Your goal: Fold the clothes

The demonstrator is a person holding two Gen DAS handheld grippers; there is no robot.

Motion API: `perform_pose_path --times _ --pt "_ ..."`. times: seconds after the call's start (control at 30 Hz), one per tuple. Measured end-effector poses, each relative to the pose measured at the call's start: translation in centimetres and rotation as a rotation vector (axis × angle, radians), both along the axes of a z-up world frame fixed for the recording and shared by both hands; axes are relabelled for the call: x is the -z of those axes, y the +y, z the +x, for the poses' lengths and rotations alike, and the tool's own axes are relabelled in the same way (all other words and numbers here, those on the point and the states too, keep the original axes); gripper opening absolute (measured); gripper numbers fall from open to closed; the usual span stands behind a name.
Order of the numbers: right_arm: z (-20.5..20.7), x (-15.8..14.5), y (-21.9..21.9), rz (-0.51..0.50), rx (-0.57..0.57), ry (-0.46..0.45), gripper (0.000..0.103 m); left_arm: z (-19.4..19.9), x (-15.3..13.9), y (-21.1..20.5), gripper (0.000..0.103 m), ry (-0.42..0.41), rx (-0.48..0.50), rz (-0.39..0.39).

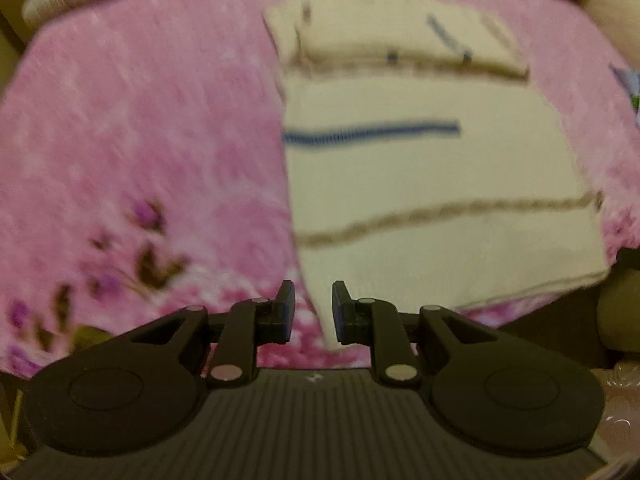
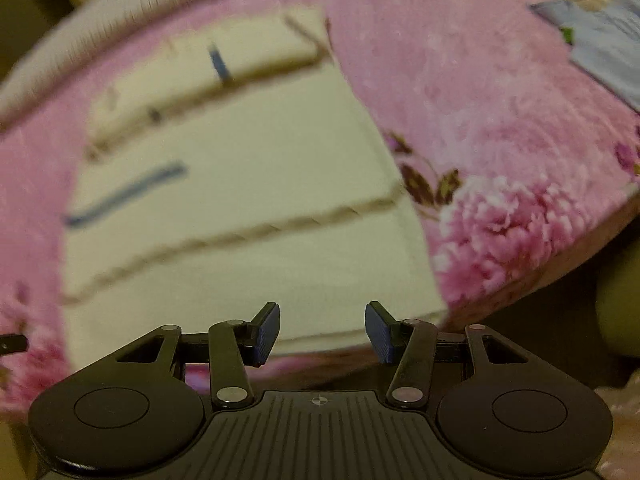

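Both views were blurred, yet the main things could be read. The left gripper (image 1: pixel 313 312) hung above the near edge of a pink flowered blanket (image 1: pixel 140 128), its jaws standing a narrow gap apart with nothing pinched between them; the near left corner of a cream folded garment (image 1: pixel 432 184) showed through the gap, lying on the blanket below and not pressed by either pad. From this claw the garment spread ahead and to the right; a blue stripe (image 1: pixel 372 132) crossed it farther out, a tan seam ran across nearer, and a smaller folded layer lay on top at the far end; dark purple flowers (image 1: pixel 148 236) of the blanket print sat ahead to the left. The right gripper (image 2: pixel 322 332) was about half open and held nothing; the garment (image 2: pixel 240 184) lay ahead of it and to its left, the near hem running just beyond the blue fingertips (image 2: pixel 267 332); the blue stripe (image 2: pixel 128 194) appeared far to the left. Ahead to the right of this claw a large pink blossom (image 2: pixel 492 220) was printed on the blanket (image 2: pixel 460 60); farther off, at the upper right, a pale blue cloth (image 2: pixel 600 44) rested on the blanket, well apart from the cream garment.
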State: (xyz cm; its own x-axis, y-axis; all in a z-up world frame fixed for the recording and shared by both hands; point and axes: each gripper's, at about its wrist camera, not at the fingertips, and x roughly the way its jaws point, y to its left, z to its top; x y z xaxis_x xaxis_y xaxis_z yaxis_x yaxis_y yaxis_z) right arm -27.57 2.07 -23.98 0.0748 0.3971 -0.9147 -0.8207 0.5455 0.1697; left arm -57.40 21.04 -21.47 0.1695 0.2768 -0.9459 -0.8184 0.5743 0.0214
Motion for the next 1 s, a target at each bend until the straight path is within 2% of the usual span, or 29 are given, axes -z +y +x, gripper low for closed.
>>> perform_pose_path --times 0.07,0.13,0.17,0.3,0.57,0.77,1.0 --pt "-1.5 -3.6 0.1 0.046 -0.011 -0.015 0.051 -0.3 -3.3 0.1 0.021 -0.018 -0.011 0.043" --pt "-3.0 -6.7 0.2 0.088 -0.025 -0.042 0.051 -0.6 -6.2 0.0 0.03 -0.036 -0.018 0.081" --pt "-3.4 -7.8 0.1 0.104 -0.03 -0.048 0.052 -0.8 -7.4 -0.1 0.03 -0.043 -0.02 0.097" --pt "-4.5 -10.6 -0.2 0.141 -0.037 -0.054 0.052 -1.0 -9.6 -0.6 0.032 -0.063 -0.022 0.13" --pt "-5.5 -10.5 -2.0 0.077 -0.019 -0.035 0.052 -1.0 -8.7 -3.5 0.032 -0.035 0.002 0.069" --pt "-5.7 -11.0 -3.2 0.063 -0.001 -0.063 0.052 -1.4 -8.9 -5.3 0.032 -0.035 0.037 0.071" --pt "-6.7 -11.2 -3.2 0.063 -0.018 -0.077 0.052 -2.2 -9.1 -5.5 0.034 -0.04 0.045 0.074"
